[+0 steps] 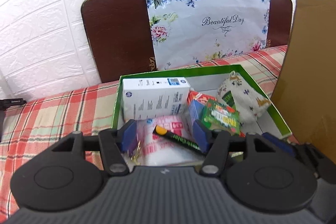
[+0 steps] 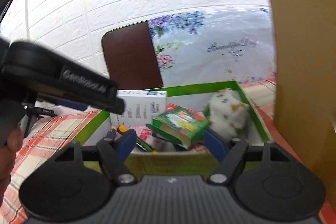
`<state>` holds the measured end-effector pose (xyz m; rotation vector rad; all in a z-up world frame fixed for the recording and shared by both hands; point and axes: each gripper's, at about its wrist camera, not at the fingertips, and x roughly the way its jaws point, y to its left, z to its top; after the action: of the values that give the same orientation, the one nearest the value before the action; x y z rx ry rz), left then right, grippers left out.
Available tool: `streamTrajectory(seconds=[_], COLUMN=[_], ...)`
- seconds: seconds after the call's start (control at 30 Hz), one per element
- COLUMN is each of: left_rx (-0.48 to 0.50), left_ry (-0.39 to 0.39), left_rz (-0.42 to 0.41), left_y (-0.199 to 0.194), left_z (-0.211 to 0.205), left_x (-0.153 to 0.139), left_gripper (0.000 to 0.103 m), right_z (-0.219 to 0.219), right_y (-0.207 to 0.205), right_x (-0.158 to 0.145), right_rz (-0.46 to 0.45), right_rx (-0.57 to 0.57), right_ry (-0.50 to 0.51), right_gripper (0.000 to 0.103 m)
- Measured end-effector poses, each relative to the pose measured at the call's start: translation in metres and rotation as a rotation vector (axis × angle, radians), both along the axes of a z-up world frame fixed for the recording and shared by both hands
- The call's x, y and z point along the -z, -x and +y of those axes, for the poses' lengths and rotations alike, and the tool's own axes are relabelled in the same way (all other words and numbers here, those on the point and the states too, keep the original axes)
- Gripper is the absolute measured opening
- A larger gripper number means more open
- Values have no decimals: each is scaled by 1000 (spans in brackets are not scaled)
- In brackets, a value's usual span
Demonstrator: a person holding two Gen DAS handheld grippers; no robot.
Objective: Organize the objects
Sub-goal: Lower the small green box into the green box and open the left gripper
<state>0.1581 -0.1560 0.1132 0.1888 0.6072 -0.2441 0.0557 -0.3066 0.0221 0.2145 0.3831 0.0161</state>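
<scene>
A green open box on the plaid cloth holds a white carton, a green packet, a white patterned pouch, a pink-printed packet and a black marker with an orange end. My left gripper is open over the box's near side, above the pink packet and marker, holding nothing. My right gripper is open at the box's near wall, with the green packet just beyond its fingers. The left gripper's body shows at left in the right wrist view.
A tall brown cardboard panel stands close on the right. A brown board with a floral "Beautiful Day" sheet leans against the white brick wall behind the box. Plaid cloth extends left. A small black tripod stands at far left.
</scene>
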Motion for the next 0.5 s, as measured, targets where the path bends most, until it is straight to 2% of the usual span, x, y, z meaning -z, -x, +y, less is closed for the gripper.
streamTrajectory(seconds=[0.5], left_rx=[-53], left_ry=[1], left_rz=[11], left_y=[52], left_z=[29], left_x=[14], left_gripper=[66], right_z=[-11], right_y=[28], right_x=[-8], right_rz=[62], right_rx=[43], right_ry=[-119], right_gripper=[73])
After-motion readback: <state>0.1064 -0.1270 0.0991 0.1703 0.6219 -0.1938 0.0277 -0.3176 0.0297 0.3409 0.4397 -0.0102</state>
